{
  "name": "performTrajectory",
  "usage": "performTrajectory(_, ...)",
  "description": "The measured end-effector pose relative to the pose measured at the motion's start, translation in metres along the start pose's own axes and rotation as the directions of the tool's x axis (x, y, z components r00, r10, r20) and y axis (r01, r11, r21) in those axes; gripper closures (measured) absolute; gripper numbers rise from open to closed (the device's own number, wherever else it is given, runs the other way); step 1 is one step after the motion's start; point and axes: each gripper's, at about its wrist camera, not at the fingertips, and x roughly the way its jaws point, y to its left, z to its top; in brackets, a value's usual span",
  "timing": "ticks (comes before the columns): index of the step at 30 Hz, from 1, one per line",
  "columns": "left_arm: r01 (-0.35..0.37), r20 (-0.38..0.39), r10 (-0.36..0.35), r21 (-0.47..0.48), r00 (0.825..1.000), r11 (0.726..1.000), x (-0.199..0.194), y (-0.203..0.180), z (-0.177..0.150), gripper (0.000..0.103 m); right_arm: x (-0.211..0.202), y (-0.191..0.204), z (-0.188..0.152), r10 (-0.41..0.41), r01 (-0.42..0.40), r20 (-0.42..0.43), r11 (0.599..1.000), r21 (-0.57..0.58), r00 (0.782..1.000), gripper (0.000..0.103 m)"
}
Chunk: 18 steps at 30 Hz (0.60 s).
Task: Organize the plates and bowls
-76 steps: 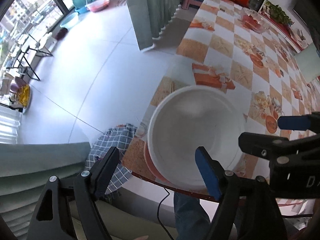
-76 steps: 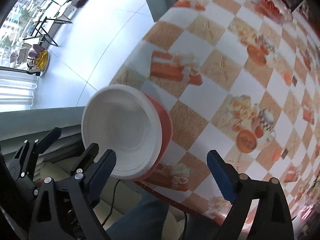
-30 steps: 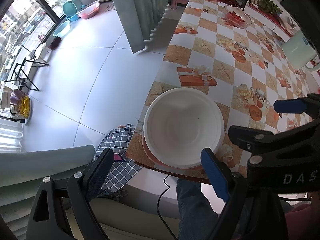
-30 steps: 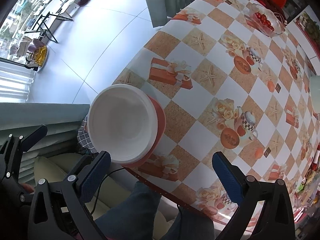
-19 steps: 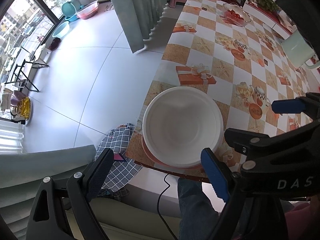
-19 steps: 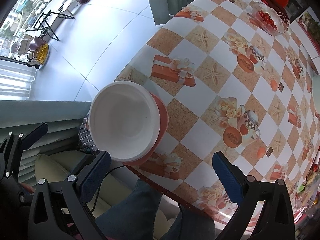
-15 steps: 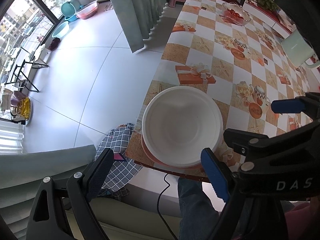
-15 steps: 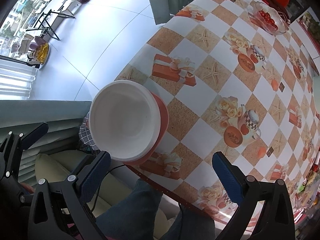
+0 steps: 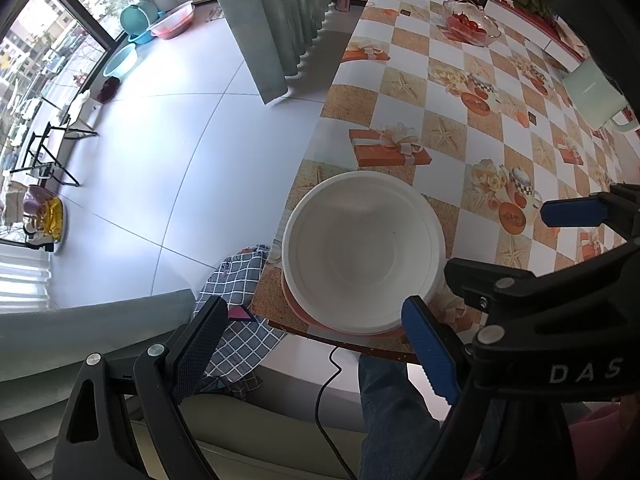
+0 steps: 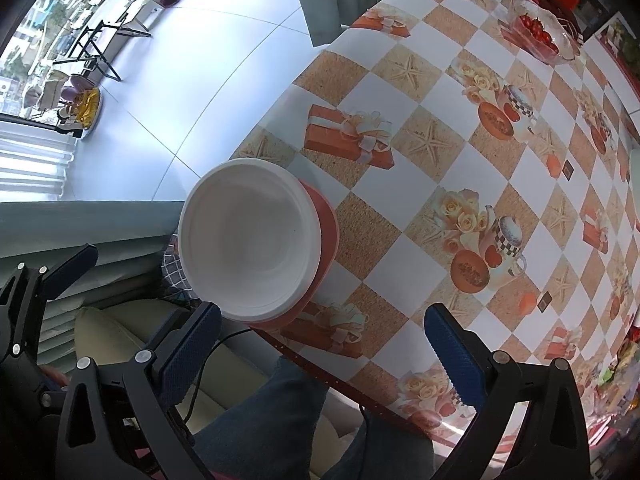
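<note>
Far left in the left wrist view, a window [image 9: 48, 40] looks onto buildings, with basins [image 9: 138, 14] on the pale tiled floor [image 9: 160, 140] beneath it and a folding rack [image 9: 44, 152] nearby. A grey-green curtain [image 9: 276, 20] hangs between the floor and the table. A checked cloth [image 9: 236, 308] lies just below the table's near corner.

The left gripper [image 9: 316, 344] points down with its jaws spread wide and nothing between them; one finger hangs over the checked cloth, the other over the table's near edge. Between them, farther off, a white bowl [image 9: 362, 252] sits upright on an orange plate [image 9: 304, 316] at the near left corner of the table [image 9: 440, 100]. The plate shows only as a thin rim under the bowl. The bowl is empty. The table wears a checkered cloth printed with gift boxes, starfish and teacups.

In the right wrist view the same white bowl [image 10: 248, 240] rests on the orange plate [image 10: 326, 232], lying left of the right gripper [image 10: 320, 344]. That gripper is also released, its blue fingers wide apart with nothing in them, one just beside the bowl's rim in the picture, the other over the tablecloth. A denim-clad leg [image 10: 272, 420] shows below the table edge. Toward the far right stand a glass dish of red fruit [image 10: 540, 32] and a pale green jug [image 9: 592, 92].
</note>
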Motion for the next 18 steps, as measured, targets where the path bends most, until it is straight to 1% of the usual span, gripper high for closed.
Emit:
performTrajectory(15,-0.006,-0.03,0.007,0.014,1.0,1.0,0.0037,-0.0044,0.0042,0.012,0.0039,-0.0064,0.0005,0.011,-0.011,-0.013,1.0,-0.005,1.0,0.001)
performTrajectory(17,0.007,-0.016,-0.007,0.014,1.0,1.0,0.0017,-0.0049,0.0056,0.012,0.004,-0.0066,0.0005,0.014,-0.014,-0.014,1.0,-0.005,1.0,0.001)
performTrajectory(18,0.027,0.008,-0.028,0.009,1.0,1.0,-0.0022,-0.0046,0.0061,0.012,0.004,-0.0079,0.0003,0.019,-0.019,-0.015,1.0,-0.003,1.0,0.001)
